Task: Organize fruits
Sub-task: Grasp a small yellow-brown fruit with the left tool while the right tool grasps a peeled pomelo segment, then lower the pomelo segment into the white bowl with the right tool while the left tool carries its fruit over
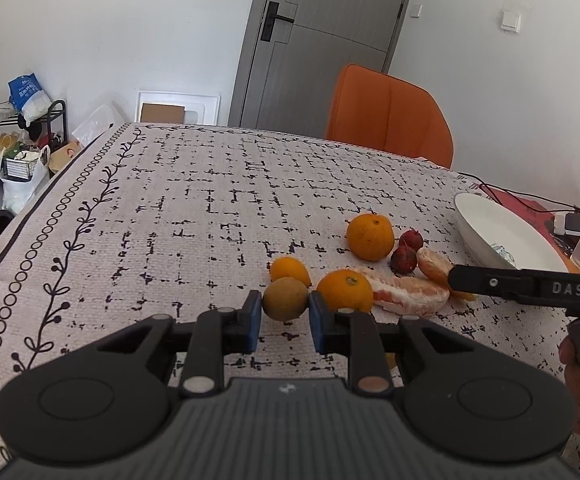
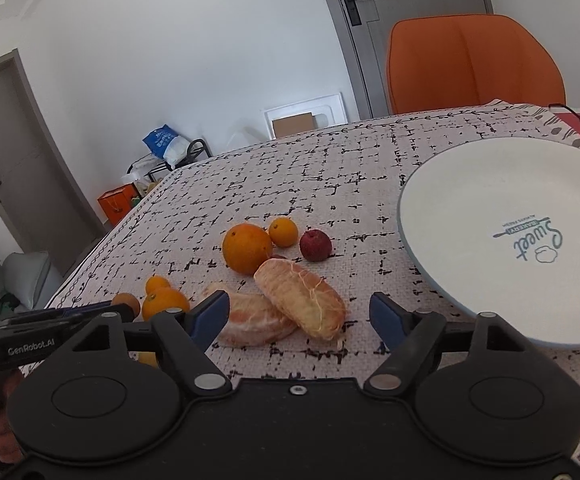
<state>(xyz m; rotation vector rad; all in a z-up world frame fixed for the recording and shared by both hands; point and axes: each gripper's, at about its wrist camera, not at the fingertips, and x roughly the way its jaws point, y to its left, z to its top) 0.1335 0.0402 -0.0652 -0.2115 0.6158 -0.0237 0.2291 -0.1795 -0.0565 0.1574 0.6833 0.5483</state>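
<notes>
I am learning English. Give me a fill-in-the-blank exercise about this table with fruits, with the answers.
The brownish fruit is clamped in the ___ gripper. The right gripper stands ___ by the peeled segments. The white plate holds ___ fruit. The chair behind the table is ___.
Answers: left; open; no; orange.

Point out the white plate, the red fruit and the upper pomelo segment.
Plate (image 2: pixel 490 216), right wrist view, bare inner surface.
Red fruit (image 2: pixel 315 245), right wrist view, middle of its skin.
Upper pomelo segment (image 2: pixel 302 298), right wrist view, middle of its membrane.
</notes>
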